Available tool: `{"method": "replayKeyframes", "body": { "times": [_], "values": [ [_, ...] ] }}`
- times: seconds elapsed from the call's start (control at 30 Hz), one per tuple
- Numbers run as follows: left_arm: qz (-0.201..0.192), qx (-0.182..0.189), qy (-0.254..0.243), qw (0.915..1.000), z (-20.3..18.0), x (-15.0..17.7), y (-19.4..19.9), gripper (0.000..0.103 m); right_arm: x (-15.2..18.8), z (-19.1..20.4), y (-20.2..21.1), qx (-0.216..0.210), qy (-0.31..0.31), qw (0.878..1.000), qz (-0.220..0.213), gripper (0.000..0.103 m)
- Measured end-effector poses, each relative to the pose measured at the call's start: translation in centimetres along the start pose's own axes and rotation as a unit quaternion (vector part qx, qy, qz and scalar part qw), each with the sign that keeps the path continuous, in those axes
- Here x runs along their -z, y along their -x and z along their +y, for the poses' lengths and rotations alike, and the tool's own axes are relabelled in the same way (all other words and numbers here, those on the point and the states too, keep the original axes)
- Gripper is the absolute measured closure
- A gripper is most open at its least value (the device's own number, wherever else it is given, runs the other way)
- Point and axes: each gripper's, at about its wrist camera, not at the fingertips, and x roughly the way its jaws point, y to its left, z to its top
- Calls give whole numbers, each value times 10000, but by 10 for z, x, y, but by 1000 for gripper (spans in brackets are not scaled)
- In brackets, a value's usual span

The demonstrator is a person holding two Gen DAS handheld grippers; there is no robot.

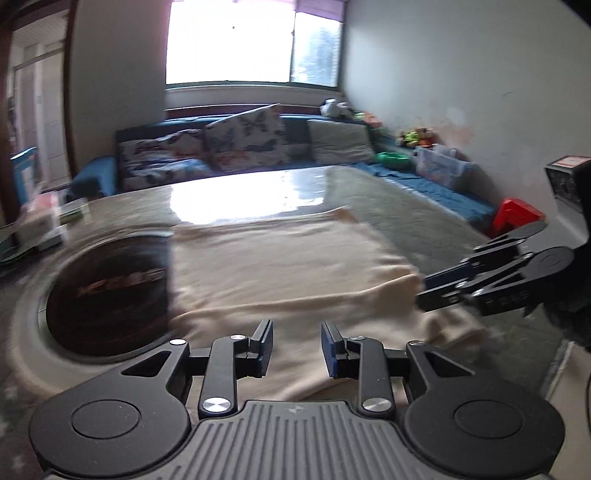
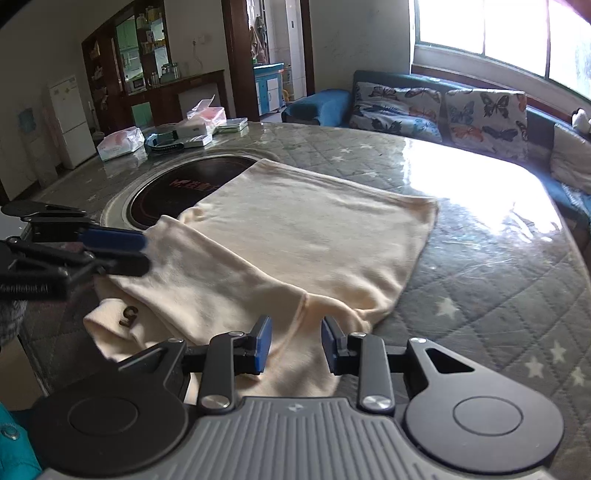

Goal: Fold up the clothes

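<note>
Premises are a lived-in home, a combined living and dining room. Evidence: a blue sofa (image 2: 436, 107) with butterfly-print cushions (image 2: 484, 110) under a wide window (image 2: 498, 33); toys (image 1: 415, 137) lined along the wall by the sofa; a round table (image 2: 480, 266) under a star-patterned quilted cover and clear plastic, with an inset cooktop (image 2: 184, 181). Further back stand a white fridge (image 2: 70, 118), dark wood shelving (image 2: 125, 55) stocked with jars and bottles, and a doorway to another room.
</note>
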Motion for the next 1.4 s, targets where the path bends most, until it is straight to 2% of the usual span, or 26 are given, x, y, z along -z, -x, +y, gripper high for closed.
{"method": "replayKeyframes", "body": {
  "times": [0.1, 0.23, 0.27, 0.3, 0.37, 0.4, 0.5, 0.7, 0.83, 0.93, 1.13, 1.27, 1.4],
  "values": [
    [124, -302, 114, 9994, 23, 12, 6, 72, -4, 4, -13, -54, -12, 9999, 89, 74],
    [281, -495, 192, 9982, 38, 28, 10, 72, -6, 4, -27, -20, -22, 9998, 209, 75],
    [310, -504, 195, 9981, 40, 31, 11, 72, -6, 4, -29, -23, -41, 9997, 220, 78],
    [338, -512, 196, 9979, 41, 33, 11, 72, -7, 5, -29, -18, -27, 9997, 225, 88],
    [369, -512, 164, 9979, 41, 37, 11, 72, -9, 6, -27, 28, -10, 9998, 202, 96],
    [371, -507, 133, 9979, 42, 38, 11, 72, -10, 7, -25, 53, -6, 9998, 189, 97],
    [370, -495, 84, 9981, 43, 38, 13, 72, -12, 11, -13, 184, 135, 9997, 118, 97],
    [306, -486, -49, 9983, 46, 31, 18, 72, -8, 13, -17, 414, 321, 9980, 366, 92],
    [96, -496, -55, 9987, 47, 13, 21, 72, -10, 16, -3, 487, 454, 9977, 144, 91],
    [20, -440, 5, 9990, 45, -1, 8, 72, -13, 24, 3, 311, 608, 9977, 1, 91],
    [138, -215, 157, 9995, 41, -14, -31, 77, -9, 37, -15, 45, 819, 9964, 228, 91],
    [431, -399, 294, 9978, 55, -7, -54, 79, -3, 37, -22, 11, 815, 9961, 336, 91],
    [423, -402, 191, 9981, 58, -1, -50, 78, -1, 38, -11, -22, 871, 9957, 330, 91]
  ]
}}
